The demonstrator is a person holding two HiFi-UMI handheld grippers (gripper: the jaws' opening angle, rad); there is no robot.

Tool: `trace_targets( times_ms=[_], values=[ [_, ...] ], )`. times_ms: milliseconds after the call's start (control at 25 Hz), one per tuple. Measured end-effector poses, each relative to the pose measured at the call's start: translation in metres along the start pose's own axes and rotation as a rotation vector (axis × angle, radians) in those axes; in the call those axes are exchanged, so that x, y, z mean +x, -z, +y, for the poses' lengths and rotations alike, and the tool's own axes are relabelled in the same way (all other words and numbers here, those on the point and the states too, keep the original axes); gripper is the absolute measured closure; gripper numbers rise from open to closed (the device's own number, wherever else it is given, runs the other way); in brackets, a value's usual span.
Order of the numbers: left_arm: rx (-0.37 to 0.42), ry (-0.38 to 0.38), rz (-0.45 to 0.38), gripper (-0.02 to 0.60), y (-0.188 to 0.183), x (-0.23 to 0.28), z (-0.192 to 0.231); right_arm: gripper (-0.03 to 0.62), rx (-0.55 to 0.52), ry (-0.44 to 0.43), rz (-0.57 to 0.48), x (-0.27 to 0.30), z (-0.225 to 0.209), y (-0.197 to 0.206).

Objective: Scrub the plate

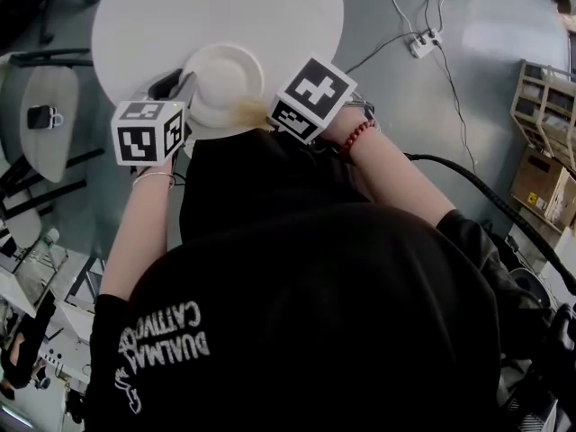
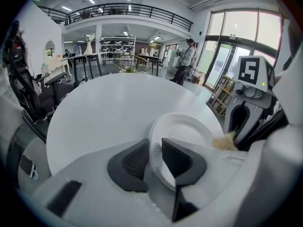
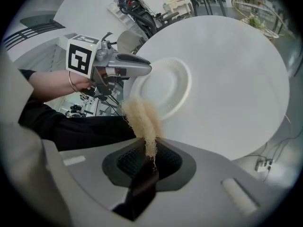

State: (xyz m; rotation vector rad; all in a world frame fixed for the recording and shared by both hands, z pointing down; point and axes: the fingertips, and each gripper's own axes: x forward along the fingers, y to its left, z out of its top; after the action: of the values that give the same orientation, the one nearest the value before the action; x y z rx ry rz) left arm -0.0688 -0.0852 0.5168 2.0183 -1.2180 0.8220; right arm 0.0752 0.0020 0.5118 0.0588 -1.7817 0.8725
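Note:
A white paper plate (image 1: 220, 84) rests near the front edge of the round white table (image 1: 144, 7). My left gripper (image 2: 154, 151) is shut on the plate's near rim (image 2: 182, 129), one pad on each side. My right gripper (image 3: 150, 151) is shut on a tan fibrous scrubber (image 3: 142, 117), whose loose end hangs at the plate's (image 3: 163, 86) near edge. In the head view the scrubber (image 1: 252, 111) sits at the plate's right rim, beside the right gripper's marker cube (image 1: 310, 97). From the right gripper view the left gripper (image 3: 118, 70) shows at the plate's left edge.
A power strip (image 1: 423, 41) with cables lies on the floor to the right of the table. A wooden rack (image 1: 544, 106) and a cardboard box (image 1: 549, 187) stand at the far right. A chair (image 1: 45, 115) is at the left. A person (image 2: 188, 60) stands far behind the table.

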Motion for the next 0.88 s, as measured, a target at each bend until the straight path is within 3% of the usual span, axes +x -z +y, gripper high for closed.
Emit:
trace_targets(
  times_ms=[280,440,720,880],
  values=[
    [-0.033,0.088,-0.033,0.500,0.007,-0.004,0.007,0.534,0.139,0.074,-0.050,-0.015,0.000,0.008],
    [-0.018,0.162,-0.080,0.509,-0.004,-0.015,0.004,0.534,0.280,0.063,-0.164,-0.030,0.011,0.004],
    [-0.016,0.344,-0.258,0.549,-0.059,-0.072,0.001,0.533,0.468,0.015,-0.539,-0.070,0.042,-0.042],
    [0.042,0.449,-0.371,0.584,-0.085,-0.128,-0.007,0.533,0.477,0.029,-0.859,-0.106,0.070,-0.081]
  ],
)
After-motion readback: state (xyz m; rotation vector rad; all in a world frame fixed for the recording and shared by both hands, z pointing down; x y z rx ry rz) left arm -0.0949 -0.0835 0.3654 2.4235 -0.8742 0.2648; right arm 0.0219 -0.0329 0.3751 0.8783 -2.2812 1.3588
